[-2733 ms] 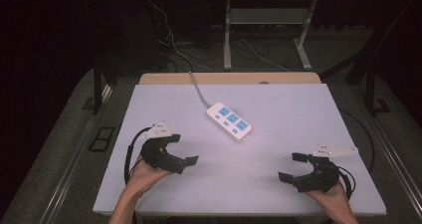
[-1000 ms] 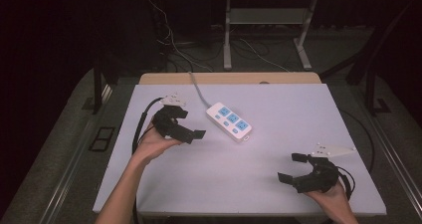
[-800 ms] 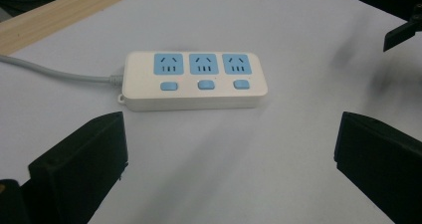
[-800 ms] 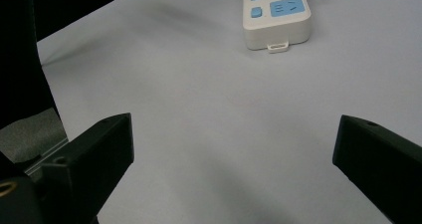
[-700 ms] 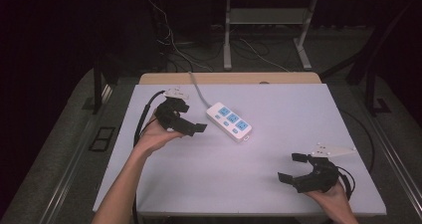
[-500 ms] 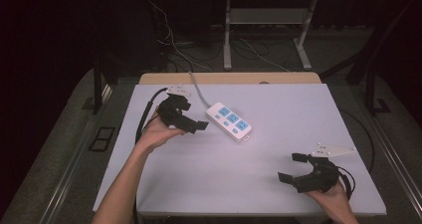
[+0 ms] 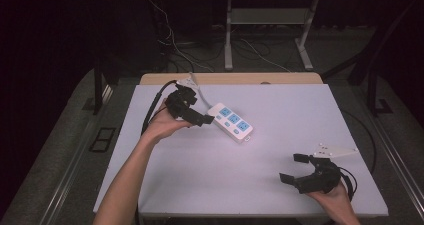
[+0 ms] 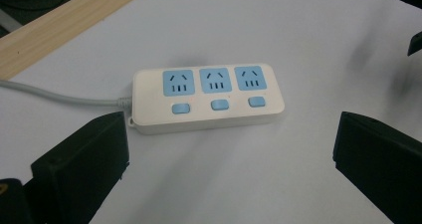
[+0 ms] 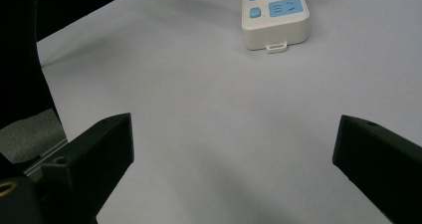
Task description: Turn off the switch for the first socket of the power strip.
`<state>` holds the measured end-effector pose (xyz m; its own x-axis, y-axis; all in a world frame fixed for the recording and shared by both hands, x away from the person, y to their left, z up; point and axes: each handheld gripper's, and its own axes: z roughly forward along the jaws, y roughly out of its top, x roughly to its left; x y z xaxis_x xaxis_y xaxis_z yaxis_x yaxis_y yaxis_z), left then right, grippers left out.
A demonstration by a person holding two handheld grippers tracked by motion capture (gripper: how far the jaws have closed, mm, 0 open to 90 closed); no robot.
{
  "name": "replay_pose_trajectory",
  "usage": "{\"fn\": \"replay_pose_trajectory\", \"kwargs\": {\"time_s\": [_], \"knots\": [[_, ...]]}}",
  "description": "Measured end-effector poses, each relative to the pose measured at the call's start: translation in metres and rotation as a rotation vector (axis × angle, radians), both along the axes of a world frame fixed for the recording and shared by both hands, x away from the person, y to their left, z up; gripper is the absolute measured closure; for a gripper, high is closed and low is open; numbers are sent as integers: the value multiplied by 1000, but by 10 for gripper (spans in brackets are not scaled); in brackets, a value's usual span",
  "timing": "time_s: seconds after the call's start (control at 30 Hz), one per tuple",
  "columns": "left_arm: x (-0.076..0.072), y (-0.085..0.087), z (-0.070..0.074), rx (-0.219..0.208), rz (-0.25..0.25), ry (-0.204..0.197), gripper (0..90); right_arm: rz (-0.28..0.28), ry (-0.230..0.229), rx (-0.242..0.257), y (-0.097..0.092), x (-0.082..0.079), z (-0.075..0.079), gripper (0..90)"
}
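A white power strip [image 7: 231,122] with three blue sockets and three blue buttons lies on the white table [image 7: 240,185], left of centre toward the back. Its grey cable [image 7: 200,92] runs off over the far edge. My left gripper [image 7: 200,110] hovers open at the strip's cable end. In the left gripper view the strip [image 8: 209,97] lies just ahead of the wide-apart jaws, and that gripper [image 8: 229,130] holds nothing. My right gripper [image 7: 291,167] rests open and empty near the front right corner. Its own view shows the strip's free end [image 9: 273,15] far ahead of it [image 9: 234,129].
A wooden strip [image 7: 230,78] edges the table's far side. Behind it, cables and metal frame legs [image 7: 227,40] stand on the dark floor. The left gripper's black cable [image 7: 150,115] loops over the table's left part.
My left gripper has travelled from the front left of the table forward and to the right, up to the power strip's cable end. The right gripper has stayed put.
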<state>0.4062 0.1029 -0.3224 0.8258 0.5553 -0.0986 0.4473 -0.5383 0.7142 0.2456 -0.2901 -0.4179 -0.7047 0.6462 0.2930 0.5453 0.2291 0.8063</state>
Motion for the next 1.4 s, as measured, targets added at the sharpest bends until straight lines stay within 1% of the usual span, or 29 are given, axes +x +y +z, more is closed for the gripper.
{"fn": "replay_pose_trajectory", "kwargs": {"time_s": [0.23, 0.43, 0.77, 0.9, 0.93, 1.07, 1.23, 1.3, 1.33, 1.37, 1.4], "knots": [[11, -10, 4, 24, -11, 6, 0, -1, -1, 0, 0, 0, 0, 24], [20, -16, 0, 39, -9, 23, 2, 0, -3, 2, -1, 0, 0, 24], [33, -21, -8, 22, 9, 46, 17, 1, -2, 2, -1, 0, 0, 25], [37, -21, -12, 22, 16, 53, 31, 2, -2, 1, -1, 0, 0, 24], [38, -21, -13, 15, 22, 56, 36, 2, -2, 2, -1, 0, 0, 24], [41, -20, -15, -4, 34, 57, 79, 3, -1, 1, -1, 0, 0, 25], [45, -20, -17, -36, 51, 56, 158, 4, -1, 1, -1, 0, 0, 25], [47, -19, -19, -42, 57, 56, 203, 5, -2, 1, -1, 0, 0, 25], [48, -19, -20, -46, 60, 58, 248, 4, -1, 0, -1, 0, 0, 25], [49, -19, -21, -51, 60, 59, 248, 4, -1, 0, -1, 0, 0, 25], [50, -19, -21, -55, 62, 60, 267, 5, -1, 0, -1, 0, 0, 25]]}}
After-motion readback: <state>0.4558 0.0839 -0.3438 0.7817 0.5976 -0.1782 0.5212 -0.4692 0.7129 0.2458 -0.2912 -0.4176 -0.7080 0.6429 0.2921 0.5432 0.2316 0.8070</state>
